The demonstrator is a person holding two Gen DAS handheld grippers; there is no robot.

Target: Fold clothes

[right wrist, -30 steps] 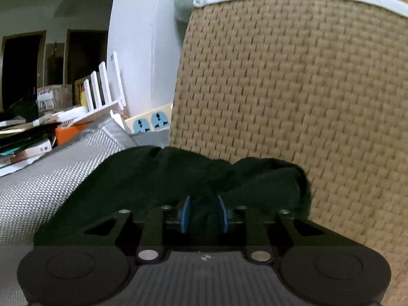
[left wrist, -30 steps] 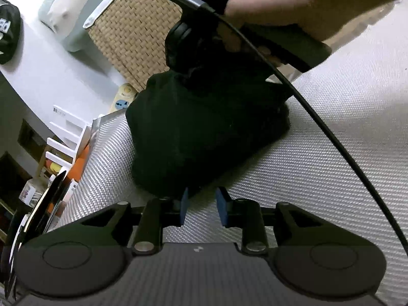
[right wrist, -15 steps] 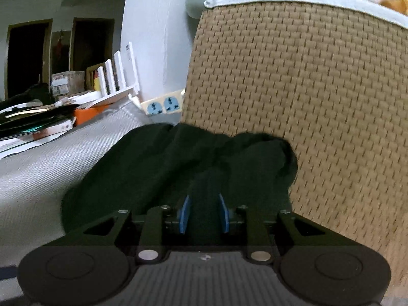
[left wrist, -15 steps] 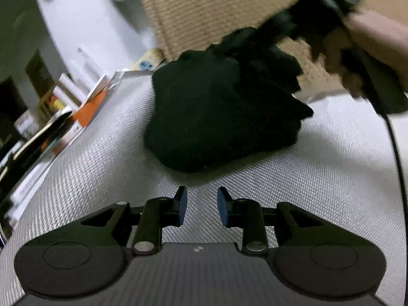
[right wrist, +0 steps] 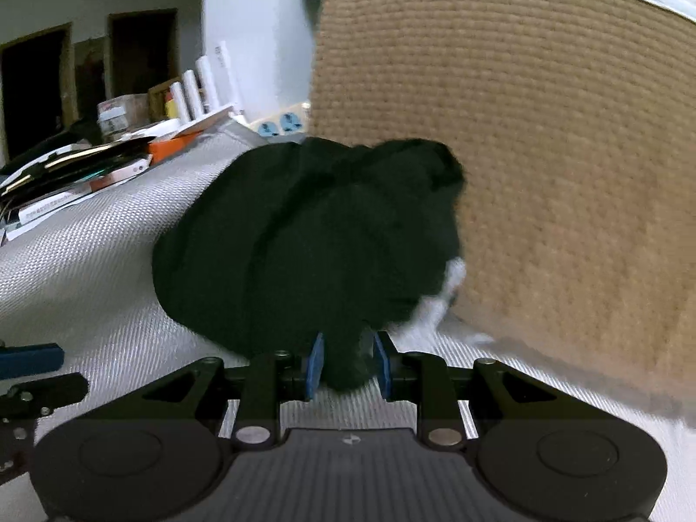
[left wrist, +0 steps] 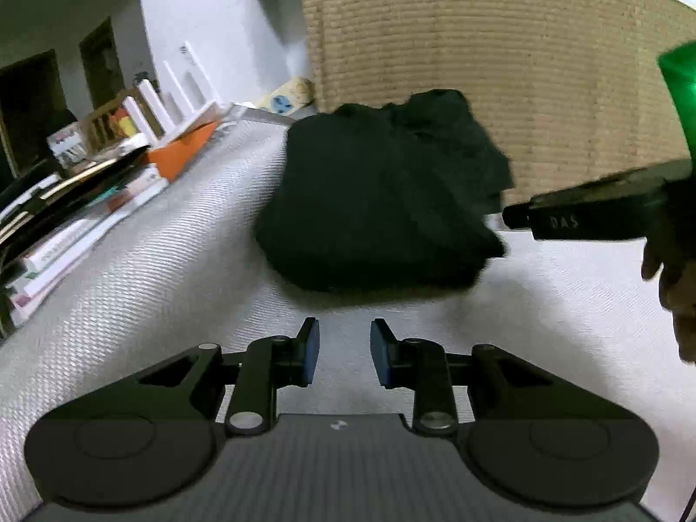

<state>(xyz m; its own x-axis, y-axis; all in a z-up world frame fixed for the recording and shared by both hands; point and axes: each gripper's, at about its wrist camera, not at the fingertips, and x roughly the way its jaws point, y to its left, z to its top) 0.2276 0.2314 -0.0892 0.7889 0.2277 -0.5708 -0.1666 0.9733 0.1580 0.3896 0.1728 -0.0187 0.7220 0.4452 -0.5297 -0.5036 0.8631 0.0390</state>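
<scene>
A black garment lies bunched on the grey woven cover, against a wicker basket. My left gripper hovers open just short of the garment's near edge, with nothing between its blue pads. The right gripper is shut on a fold of the same black garment at its near edge, and the dark cloth fills the gap between the pads. In the left wrist view the right gripper's black body and the hand holding it come in from the right, beside the garment's right corner.
The tall wicker basket stands directly behind and right of the garment. Books and papers are piled along the cover's left edge, with a power strip and white rack behind them. Bare cover lies in front of the garment.
The left gripper has lifted, rolled level and backed away from the garment. The right gripper has drawn back to the right, out from over the garment, with the cloth still between its pads.
</scene>
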